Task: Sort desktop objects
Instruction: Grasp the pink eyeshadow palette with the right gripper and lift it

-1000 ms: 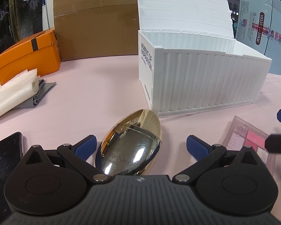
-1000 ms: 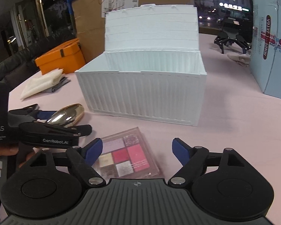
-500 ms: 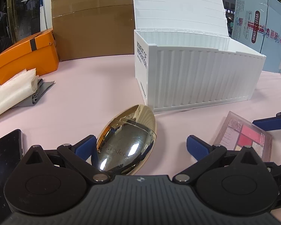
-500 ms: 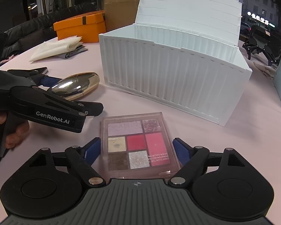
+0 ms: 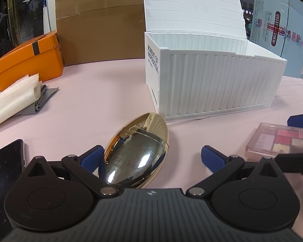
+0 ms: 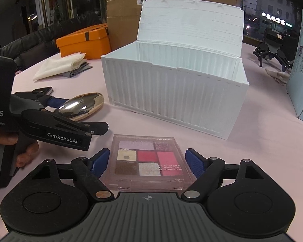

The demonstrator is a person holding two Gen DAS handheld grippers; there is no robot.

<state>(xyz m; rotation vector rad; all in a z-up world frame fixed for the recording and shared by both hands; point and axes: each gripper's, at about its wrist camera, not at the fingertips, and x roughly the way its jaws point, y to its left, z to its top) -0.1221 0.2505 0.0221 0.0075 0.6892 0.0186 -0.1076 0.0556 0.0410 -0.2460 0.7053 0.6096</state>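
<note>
Both tools gape: right tool closing around palette, left tool around compact

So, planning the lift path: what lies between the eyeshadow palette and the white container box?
Nothing: in the right wrist view only bare pink tabletop separates the eyeshadow palette from the white container box.
</note>
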